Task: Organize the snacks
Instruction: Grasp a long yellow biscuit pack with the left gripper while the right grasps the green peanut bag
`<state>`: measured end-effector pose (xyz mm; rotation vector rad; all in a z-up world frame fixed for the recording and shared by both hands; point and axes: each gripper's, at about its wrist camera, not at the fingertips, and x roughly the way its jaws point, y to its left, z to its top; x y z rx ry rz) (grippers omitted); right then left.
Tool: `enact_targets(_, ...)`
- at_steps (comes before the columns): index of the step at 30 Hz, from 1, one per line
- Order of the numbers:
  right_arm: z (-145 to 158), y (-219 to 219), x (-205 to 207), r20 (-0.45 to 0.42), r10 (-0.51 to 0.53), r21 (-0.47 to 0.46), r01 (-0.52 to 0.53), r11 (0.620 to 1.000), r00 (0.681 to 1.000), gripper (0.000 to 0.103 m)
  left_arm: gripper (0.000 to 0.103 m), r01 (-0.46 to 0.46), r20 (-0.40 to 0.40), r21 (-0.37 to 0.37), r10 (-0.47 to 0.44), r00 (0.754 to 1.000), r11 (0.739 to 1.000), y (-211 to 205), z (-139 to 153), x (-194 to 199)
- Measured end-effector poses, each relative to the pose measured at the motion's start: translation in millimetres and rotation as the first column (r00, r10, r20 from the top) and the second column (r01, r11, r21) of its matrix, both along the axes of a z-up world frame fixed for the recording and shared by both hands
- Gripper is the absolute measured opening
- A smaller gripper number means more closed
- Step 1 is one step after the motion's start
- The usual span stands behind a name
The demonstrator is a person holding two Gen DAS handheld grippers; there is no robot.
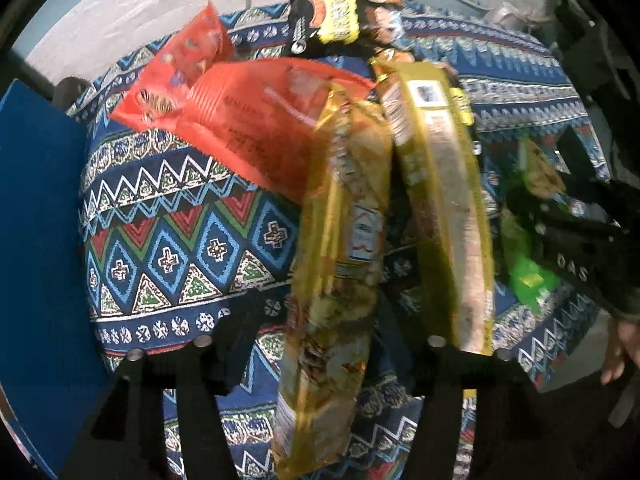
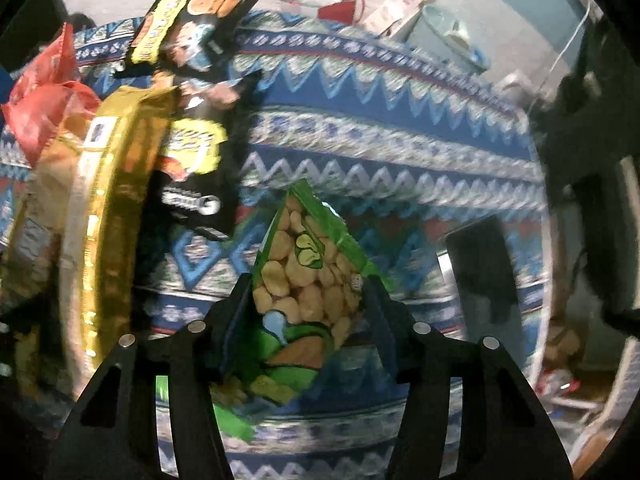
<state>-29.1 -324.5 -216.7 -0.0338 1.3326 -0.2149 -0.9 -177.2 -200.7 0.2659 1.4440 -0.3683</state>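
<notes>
green nut bag sits upright between the right tool's half-open jaws, pads at its edges, above the patterned worktop; the left tool, half open, straddles a gold bag running lengthwise away.

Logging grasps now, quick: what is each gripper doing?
Left gripper: fingers around two gold snack packets; grip cannot be told.
Right gripper: closed on green snack bag.
</notes>
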Motion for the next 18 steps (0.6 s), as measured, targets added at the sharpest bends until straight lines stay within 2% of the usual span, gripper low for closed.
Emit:
enact_targets(5, -21.7, 10.0, 3.5, -0.03, -0.051, 0.049, 0.052, 0.997, 0.998, 0.073, 0.061, 0.02, -0.001, -0.006, -0.02, 1.0, 1.0, -2.0, -10.2, 1.9)
enact_targets(6, -24.8, 10.0, 3.0, -0.034, -0.054, 0.053, 0.055, 0.997, 0.998, 0.074, 0.056, 0.028, -0.002, -0.012, -0.028, 1.0, 1.0, -3.7, -11.5, 2.5)
enact_targets(7, -27.4, 9.9, 2.7, -0.036, -0.053, 0.056, 0.055, 0.997, 0.998, 0.074, 0.044, 0.036, -0.004, -0.023, -0.036, 0.999, 0.999, -3.9, -12.6, 0.5)
enact_targets(8, -29.0, 11.1, 2.3, -0.034, -0.052, 0.061, 0.054, 0.997, 0.998, 0.074, 0.044, 0.042, -0.005, -0.025, -0.043, 0.999, 0.999, -8.5, -13.8, 1.0)
enact_targets(10, -27.0, 13.1, -9.0, -0.027, -0.049, 0.074, 0.051, 0.996, 0.998, 0.07, 0.04, 0.066, 0.018, -0.008, -0.066, 0.998, 0.998, -11.2, -11.1, -4.0)
enact_targets(12, -20.6, 14.0, -13.9, -0.025, -0.031, 0.087, 0.033, 0.996, 0.999, 0.058, 0.038, 0.093, 0.043, 0.009, -0.093, 0.995, 0.996, -10.4, -2.1, -11.2)
enact_targets(18, 3.7, 11.4, -23.8, 0.021, -0.002, 0.072, 0.0, 0.997, 1.0, 0.047, 0.037, 0.115, 0.1, -0.002, -0.115, 0.988, 0.993, -5.4, 24.5, -24.9)
